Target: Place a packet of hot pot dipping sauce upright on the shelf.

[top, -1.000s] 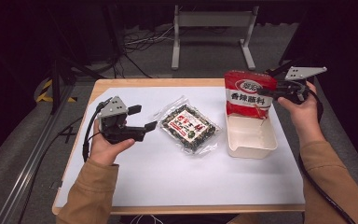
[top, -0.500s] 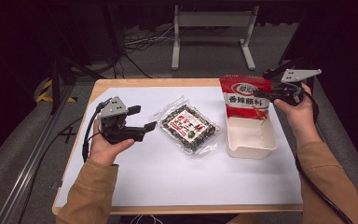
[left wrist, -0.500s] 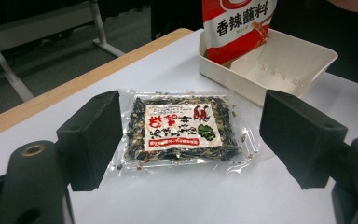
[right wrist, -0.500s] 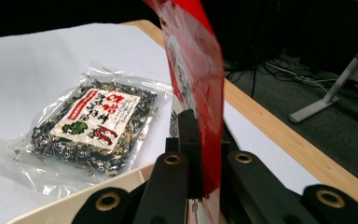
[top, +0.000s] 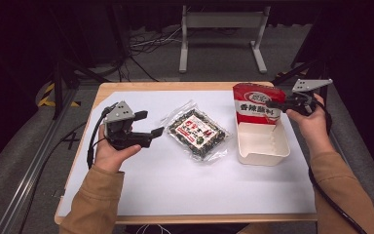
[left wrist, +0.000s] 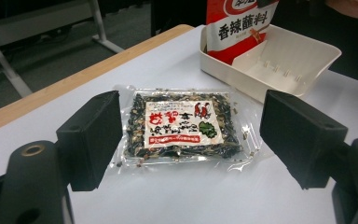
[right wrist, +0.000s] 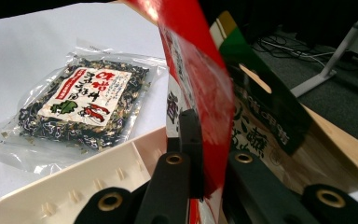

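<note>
- Dark room with cables and a metal stand behind; wooden table (top: 175, 87) covered by a white sheet (top: 185, 185)
- Right gripper (top: 278, 103) clamped shut on the upper edge of the red sauce packet (top: 257, 106), pinching it thin between the jaws, as seen close up in the right gripper view (right wrist: 200, 154)
- Packet hanging upright over the far end of the cream tray (top: 263, 146), lower end down inside against the far wall; held by the top probably so it can drop in or lift out cleanly
- Left gripper (top: 148, 132) open, jaws spread wide and nothing between them, aimed at the clear seaweed packet (top: 197, 134), which lies flat on the sheet just ahead (left wrist: 182, 126)
- Seaweed packet just left of the tray, apart from it, so a slide toward the tray looks unobstructed
- Tray near the table's right edge, little margin there; near half of the tray bare; wide bare sheet toward the person for moving either hand
</note>
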Demonstrator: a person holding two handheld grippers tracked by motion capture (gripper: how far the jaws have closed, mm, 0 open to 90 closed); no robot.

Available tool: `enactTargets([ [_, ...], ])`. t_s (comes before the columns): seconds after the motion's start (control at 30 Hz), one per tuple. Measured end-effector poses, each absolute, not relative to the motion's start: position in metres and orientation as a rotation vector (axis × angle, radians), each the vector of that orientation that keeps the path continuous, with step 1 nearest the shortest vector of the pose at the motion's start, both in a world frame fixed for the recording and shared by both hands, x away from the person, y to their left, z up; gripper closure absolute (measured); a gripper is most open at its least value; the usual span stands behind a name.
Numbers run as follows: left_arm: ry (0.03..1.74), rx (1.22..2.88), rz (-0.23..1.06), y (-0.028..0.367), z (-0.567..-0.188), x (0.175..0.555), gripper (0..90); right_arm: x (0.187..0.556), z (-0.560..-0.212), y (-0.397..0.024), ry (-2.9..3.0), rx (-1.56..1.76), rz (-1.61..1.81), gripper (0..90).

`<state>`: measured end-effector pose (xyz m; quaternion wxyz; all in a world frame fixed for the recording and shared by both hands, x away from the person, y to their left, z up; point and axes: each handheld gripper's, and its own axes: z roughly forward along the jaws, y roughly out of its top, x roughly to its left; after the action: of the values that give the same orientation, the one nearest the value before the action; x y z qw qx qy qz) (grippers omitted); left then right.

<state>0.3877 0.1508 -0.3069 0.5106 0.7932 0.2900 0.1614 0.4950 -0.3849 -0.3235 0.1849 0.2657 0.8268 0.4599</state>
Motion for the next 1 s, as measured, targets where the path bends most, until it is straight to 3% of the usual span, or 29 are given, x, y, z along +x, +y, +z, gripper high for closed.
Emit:
enactTargets([
  [0.6,0.721,1.925,0.407,0.154,-0.310,0.390,22.7,0.493,-0.340,-0.392,2.285,0.891,1.268,86.7],
  [0.7,0.735,1.929,0.403,0.153,-0.312,0.392,21.5,0.491,-0.334,-0.391,2.251,0.909,1.304,78.4],
  [0.8,0.737,1.943,0.413,0.151,-0.313,0.394,19.6,0.487,-0.332,-0.391,2.196,0.964,1.354,61.1],
  [1.0,0.744,1.956,0.418,0.147,-0.317,0.399,16.9,0.472,-0.330,-0.398,2.148,0.983,1.317,46.5],
])
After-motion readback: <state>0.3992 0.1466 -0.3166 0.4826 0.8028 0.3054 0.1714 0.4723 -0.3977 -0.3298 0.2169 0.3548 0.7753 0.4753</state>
